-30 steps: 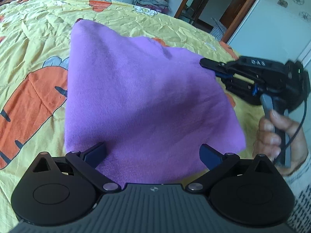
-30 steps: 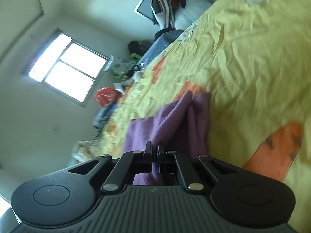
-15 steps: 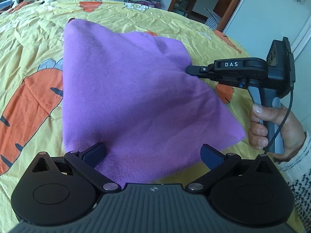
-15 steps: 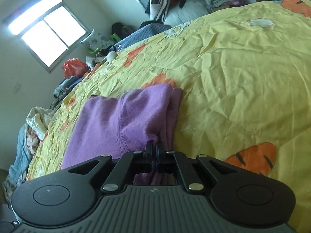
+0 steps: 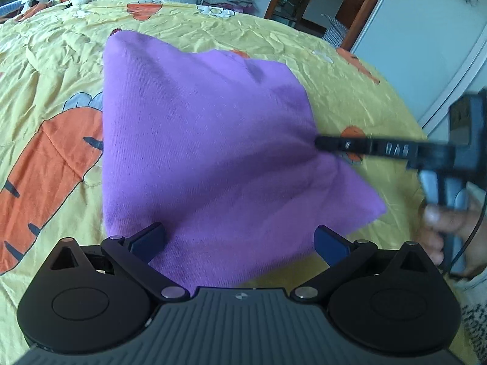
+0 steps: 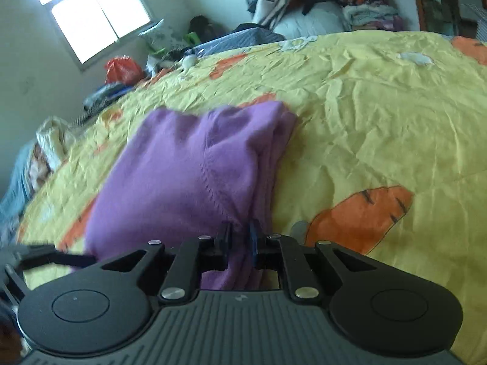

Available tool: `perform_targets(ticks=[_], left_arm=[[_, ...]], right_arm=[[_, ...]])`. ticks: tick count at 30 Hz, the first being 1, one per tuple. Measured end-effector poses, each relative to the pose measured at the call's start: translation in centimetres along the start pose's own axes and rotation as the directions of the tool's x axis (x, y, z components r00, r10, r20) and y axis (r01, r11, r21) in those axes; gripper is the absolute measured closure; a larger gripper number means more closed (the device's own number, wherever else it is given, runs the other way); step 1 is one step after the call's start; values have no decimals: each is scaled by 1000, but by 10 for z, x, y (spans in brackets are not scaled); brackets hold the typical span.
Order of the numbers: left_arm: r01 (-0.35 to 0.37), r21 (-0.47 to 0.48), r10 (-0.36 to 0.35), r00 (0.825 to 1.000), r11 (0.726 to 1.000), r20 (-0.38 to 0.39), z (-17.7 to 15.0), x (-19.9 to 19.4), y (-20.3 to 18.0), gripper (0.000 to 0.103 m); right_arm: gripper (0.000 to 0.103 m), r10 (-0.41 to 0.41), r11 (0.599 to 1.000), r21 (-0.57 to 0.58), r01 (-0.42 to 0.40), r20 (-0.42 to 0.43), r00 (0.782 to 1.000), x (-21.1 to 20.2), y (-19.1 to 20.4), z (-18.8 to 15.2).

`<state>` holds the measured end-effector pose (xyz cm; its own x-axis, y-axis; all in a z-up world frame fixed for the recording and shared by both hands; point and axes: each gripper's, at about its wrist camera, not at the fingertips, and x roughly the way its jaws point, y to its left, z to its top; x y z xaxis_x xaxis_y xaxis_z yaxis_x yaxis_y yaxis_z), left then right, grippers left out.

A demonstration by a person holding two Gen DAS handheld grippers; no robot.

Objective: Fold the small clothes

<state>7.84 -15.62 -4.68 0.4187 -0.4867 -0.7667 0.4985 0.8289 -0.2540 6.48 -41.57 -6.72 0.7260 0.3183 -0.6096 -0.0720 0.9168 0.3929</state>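
One purple garment and two tools, the right apparently opening.

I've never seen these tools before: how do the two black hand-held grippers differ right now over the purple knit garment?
The left gripper stands wide open, its blue pads apart above the purple knit garment. The right gripper is nearly closed with a fold of that garment between its fingers, the jaws just opening. Both are black two-finger tools above the yellow carrot-print bedsheet.
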Motion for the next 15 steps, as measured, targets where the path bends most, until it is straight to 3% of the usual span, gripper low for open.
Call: perform_targets(ticks=[2,5,9,11,13,15], left_arm=[[20,-23,-20,1000,1000,-1,3,-4,2,1],[44,-80,-42,999,996,22,7,-11,12,1],[24,-105,-22,1000,994,14,8,-6,23,0],[16,-82,-14,1000,997,14,6,-3,22,0],[5,-62,-5,1000,998,9,6,-6,18,0],[30,-79,-29,999,996,20,9,-11,18,0]], right_arm=[[89,-51,999,-17,52,25,998,-10,6,4],[88,33,999,18,-34,37,999,-28,10,-3],[88,68,994,-79,-69,-17,998,-42,32,-36],[95,-49,979,-199,42,-31,998,-35,36,-54],[97,-32,993,-117,29,-22,999,-36,24,-44],[85,-5,998,-70,8,48,999,-40,20,-27]])
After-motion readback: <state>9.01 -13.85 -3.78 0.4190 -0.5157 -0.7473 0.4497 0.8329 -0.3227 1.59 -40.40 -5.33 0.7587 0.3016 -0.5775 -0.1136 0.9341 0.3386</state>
